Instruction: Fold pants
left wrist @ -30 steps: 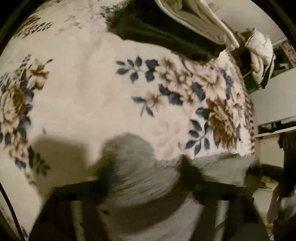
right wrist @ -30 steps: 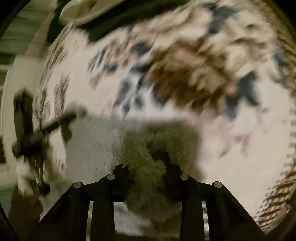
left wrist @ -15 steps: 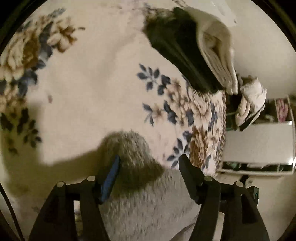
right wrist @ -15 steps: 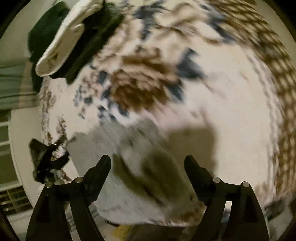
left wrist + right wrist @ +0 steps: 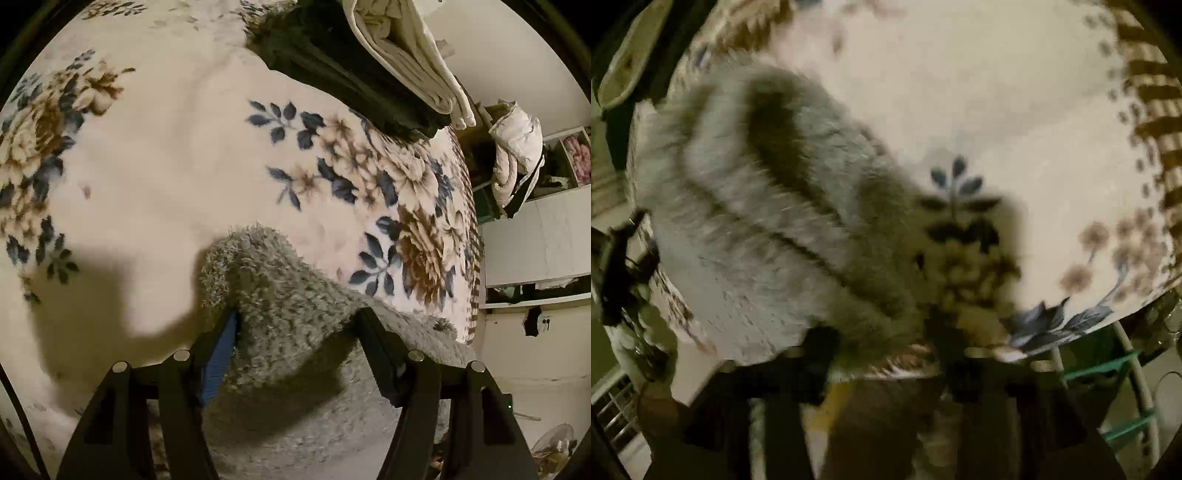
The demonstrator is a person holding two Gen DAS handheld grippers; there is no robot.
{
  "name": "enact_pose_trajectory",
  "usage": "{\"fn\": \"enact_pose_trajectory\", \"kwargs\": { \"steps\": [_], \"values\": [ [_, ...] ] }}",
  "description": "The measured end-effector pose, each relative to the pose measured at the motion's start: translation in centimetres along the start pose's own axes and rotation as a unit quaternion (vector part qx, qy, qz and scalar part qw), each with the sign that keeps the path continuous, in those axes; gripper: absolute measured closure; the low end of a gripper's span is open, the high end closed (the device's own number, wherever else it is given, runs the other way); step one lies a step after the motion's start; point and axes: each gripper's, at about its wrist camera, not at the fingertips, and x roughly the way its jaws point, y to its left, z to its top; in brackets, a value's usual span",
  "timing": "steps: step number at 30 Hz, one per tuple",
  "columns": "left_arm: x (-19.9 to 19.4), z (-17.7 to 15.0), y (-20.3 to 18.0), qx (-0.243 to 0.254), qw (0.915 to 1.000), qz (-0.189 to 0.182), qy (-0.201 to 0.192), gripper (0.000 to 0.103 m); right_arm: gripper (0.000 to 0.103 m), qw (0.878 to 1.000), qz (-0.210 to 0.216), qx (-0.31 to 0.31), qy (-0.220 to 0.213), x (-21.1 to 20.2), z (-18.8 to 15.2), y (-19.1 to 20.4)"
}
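The fuzzy grey pants [image 5: 273, 295] lie on a cream floral blanket [image 5: 166, 166], one bunched end between the fingers of my left gripper [image 5: 295, 325]. Its jaws stand wide apart and do not pinch the cloth. In the right wrist view the pants [image 5: 757, 229] stretch from upper left down to my right gripper [image 5: 879, 339], which is blurred by motion. Its jaws look open, with a fold of the pants between them at the blanket's edge [image 5: 1071, 325].
A dark green and cream stack of folded cloth [image 5: 369, 74] sits at the far side of the bed. White shelves and a bundled white quilt [image 5: 517, 158] stand to the right. A green and white rack [image 5: 1126, 387] is below the bed edge.
Both grippers have opened and let go of the pants, which now lie on the blanket. The right gripper has swung back toward the bed's edge; the left has stayed over the bunched end.
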Motion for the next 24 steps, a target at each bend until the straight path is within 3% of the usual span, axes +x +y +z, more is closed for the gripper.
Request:
{"fn": "enact_pose_trajectory", "kwargs": {
  "steps": [2, 4, 5, 7, 9, 10, 11, 12, 13, 14, 16, 18, 20, 22, 23, 24],
  "values": [
    [-0.2, 0.0, -0.1, 0.0, 1.0, 0.0, -0.002, 0.04, 0.034, 0.999, 0.017, -0.017, -0.042, -2.6, 0.0, 1.2],
    [-0.5, 0.0, -0.3, 0.005, 1.0, -0.001, -0.002, 0.04, 0.021, 0.993, 0.017, -0.048, -0.103, -5.9, 0.2, 3.1],
    [-0.6, -0.1, -0.4, 0.007, 1.0, 0.0, -0.002, 0.04, 0.02, 0.99, 0.021, -0.059, -0.123, -6.7, 0.5, 3.9],
    [-0.5, 0.0, -0.6, 0.012, 0.9999, 0.001, -0.002, 0.039, 0.02, 0.977, 0.026, -0.117, -0.178, -8.2, 1.6, 6.3],
    [-0.2, 0.0, -0.6, 0.016, 0.9999, 0.003, 0.001, 0.036, 0.02, 0.965, -0.006, -0.174, -0.194, -7.6, 3.4, 9.0],
    [0.0, 0.0, -0.5, 0.016, 0.9999, 0.004, 0.003, 0.035, 0.022, 0.962, -0.012, -0.2, -0.187, -6.7, 4.5, 10.1],
    [0.1, 0.1, -0.5, 0.017, 0.9998, 0.007, 0.004, 0.035, 0.042, 0.957, -0.039, -0.213, -0.196, -6.1, 5.5, 10.9],
    [0.3, 0.1, -0.4, 0.017, 0.9998, 0.01, 0.006, 0.035, 0.059, 0.955, -0.055, -0.205, -0.208, -5.7, 6.0, 10.9],
    [0.5, 0.1, -0.3, 0.015, 0.9998, 0.007, 0.008, 0.035, 0.065, 0.966, -0.015, -0.146, -0.213, -5.9, 7.8, 9.5],
    [0.6, 0.2, -0.3, 0.014, 0.9999, 0.002, 0.01, 0.035, 0.065, 0.976, 0.013, -0.086, -0.2, -5.4, 9.3, 8.0],
    [0.5, 0.2, -0.2, 0.013, 0.9999, -0.001, 0.007, 0.035, 0.063, 0.986, 0.042, -0.021, -0.159, -4.1, 11.4, 5.8],
    [0.2, 0.1, -0.2, 0.007, 0.9999, -0.004, 0.007, 0.035, 0.05, 0.988, 0.067, -0.016, -0.136, -4.0, 12.1, 5.6],
    [-0.4, -0.1, 0.0, -0.003, 0.9999, -0.012, 0.006, 0.035, 0.022, 0.988, 0.065, -0.042, -0.135, -5.3, 11.3, 6.0],
    [-1.9, -0.6, 0.0, -0.012, 0.9995, -0.025, -0.015, 0.014, 0.009, 0.985, 0.069, -0.073, -0.141, -7.0, 9.9, 6.3],
    [-2.7, -1.0, 0.0, -0.016, 0.9987, -0.036, -0.032, 0.001, 0.008, 0.983, 0.072, -0.085, -0.145, -7.4, 8.6, 5.9],
    [-3.9, -1.6, -0.1, -0.021, 0.9967, -0.057, -0.054, 0.0, 0.008, 0.98, 0.075, -0.107, -0.149, -7.7, 7.8, 6.0]
  ]
}}
